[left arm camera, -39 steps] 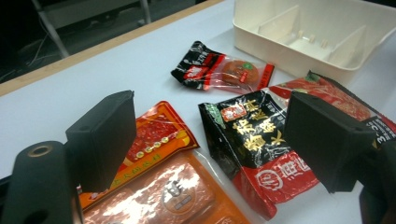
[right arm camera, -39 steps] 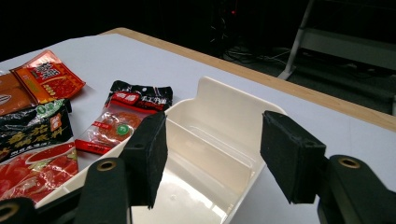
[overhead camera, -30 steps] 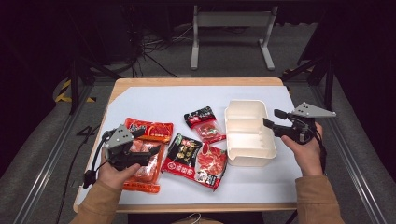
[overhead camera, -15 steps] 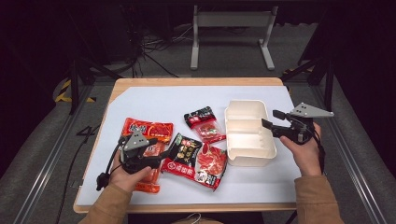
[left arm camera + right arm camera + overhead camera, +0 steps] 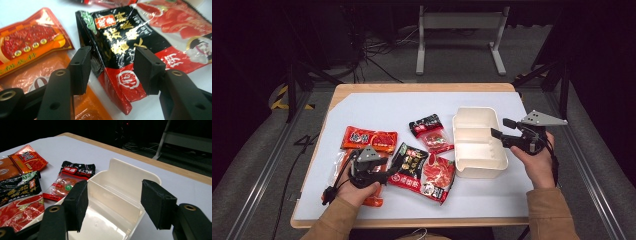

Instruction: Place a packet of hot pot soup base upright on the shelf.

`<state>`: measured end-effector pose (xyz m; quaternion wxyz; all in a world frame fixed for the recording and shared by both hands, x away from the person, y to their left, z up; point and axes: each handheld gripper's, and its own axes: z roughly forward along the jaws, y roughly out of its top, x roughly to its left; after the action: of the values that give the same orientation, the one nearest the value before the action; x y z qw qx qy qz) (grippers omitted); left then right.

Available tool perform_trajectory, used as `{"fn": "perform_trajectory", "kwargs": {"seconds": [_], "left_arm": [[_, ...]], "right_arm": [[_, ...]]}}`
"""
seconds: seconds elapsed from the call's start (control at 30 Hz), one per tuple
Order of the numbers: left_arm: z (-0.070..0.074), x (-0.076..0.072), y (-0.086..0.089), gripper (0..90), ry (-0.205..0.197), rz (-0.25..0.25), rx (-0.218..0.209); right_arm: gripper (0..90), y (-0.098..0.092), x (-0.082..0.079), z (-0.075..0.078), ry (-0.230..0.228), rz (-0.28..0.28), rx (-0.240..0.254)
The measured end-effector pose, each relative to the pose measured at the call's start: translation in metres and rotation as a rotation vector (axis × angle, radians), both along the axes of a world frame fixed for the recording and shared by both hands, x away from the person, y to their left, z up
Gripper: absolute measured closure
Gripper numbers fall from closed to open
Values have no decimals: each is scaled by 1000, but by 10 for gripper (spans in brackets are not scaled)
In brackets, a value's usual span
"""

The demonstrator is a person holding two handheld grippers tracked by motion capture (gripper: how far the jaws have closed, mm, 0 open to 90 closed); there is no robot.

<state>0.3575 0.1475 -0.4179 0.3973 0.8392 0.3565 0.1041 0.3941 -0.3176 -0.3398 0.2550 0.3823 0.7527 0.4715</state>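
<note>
A large black-and-red food packet (image 5: 422, 170) lies at the front middle of the mat. My left gripper (image 5: 391, 172) is low at its left corner. In the left gripper view the jaws of my left gripper (image 5: 113, 70) straddle the raised corner of the packet (image 5: 120, 42). They have just been closing, and a gap still shows beside the pads. My right gripper (image 5: 499, 129) hovers open over the right rim of a white two-compartment container (image 5: 477, 172). In the right gripper view my right gripper (image 5: 113, 202) has nothing between its jaws, and the container (image 5: 120, 180) is empty.
An orange packet (image 5: 369, 138) and a translucent orange one (image 5: 343, 162) lie left of the big packet. A small black-and-red packet (image 5: 429, 132) sits beside the container's left wall. A pale mat (image 5: 412, 107) covers the wooden table. Dark floor and metal stands surround it.
My left hand has come down and to the right onto the black-and-red packet's corner, and its jaws have narrowed around it. The right hand has kept still.
</note>
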Motion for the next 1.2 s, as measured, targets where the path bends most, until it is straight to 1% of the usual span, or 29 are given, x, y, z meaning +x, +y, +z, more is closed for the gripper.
{"fn": "perform_trajectory", "kwargs": {"seconds": [0.03,0.07,0.13,0.2,0.23,0.27,0.3,0.33,0.4,0.43,0.47,0.5,0.57,0.7,0.77,0.8,0.83,0.87,0.9,0.97,1.0,1.03,1.2], "left_arm": [[-1,1,0,487,8,1,2],[-3,2,0,481,31,-5,-1],[-6,4,0,481,48,-6,6],[-8,5,0,481,63,-2,24],[-10,7,0,477,77,-1,32],[-12,7,-1,471,87,-1,31],[-12,7,-1,467,87,-1,31],[-13,8,-1,467,97,-3,38],[-15,9,-3,459,103,-13,49],[-16,9,-4,459,116,-13,48],[-17,10,-4,463,132,-25,42],[-18,11,-4,473,157,-39,25],[-18,12,-5,481,154,-41,30],[-21,11,-6,493,158,-44,16],[-23,10,-6,500,157,-33,-1],[-24,10,-6,505,171,-28,-13],[-25,10,-6,533,186,-24,-25],[-25,10,-6,544,186,-24,-25],[-26,10,-5,544,197,-21,-40],[-27,10,-4,573,206,-18,-54],[-28,10,-5,605,209,-15,-68],[-28,10,-4,617,219,-12,-75],[-28,11,-3,702,223,-1,-73]], "right_arm": [[386,0,0,0,0,1,-2],[385,0,0,0,0,2,-2],[384,1,0,0,1,2,-3],[383,1,1,-1,2,3,-4],[382,1,1,-1,2,3,-2],[382,2,1,-1,3,1,-4],[382,2,1,-1,3,1,-4],[382,2,1,-1,4,0,-5],[383,2,1,-2,7,-2,-8],[383,2,1,-2,9,-3,-8],[383,2,2,-2,10,-4,-7],[383,2,2,-2,10,-3,-7],[383,2,2,-3,12,-3,-11],[382,3,2,-3,15,-3,-9],[380,3,2,-4,16,-2,-8],[379,3,2,-4,17,-1,-7],[379,4,3,-4,17,0,-8],[377,4,3,-4,17,0,-8],[377,4,3,-4,17,0,-8],[376,4,3,-4,17,2,-10],[375,4,3,-4,17,2,-10],[374,5,3,-4,17,2,-7],[370,5,3,-4,18,4,-6]]}}
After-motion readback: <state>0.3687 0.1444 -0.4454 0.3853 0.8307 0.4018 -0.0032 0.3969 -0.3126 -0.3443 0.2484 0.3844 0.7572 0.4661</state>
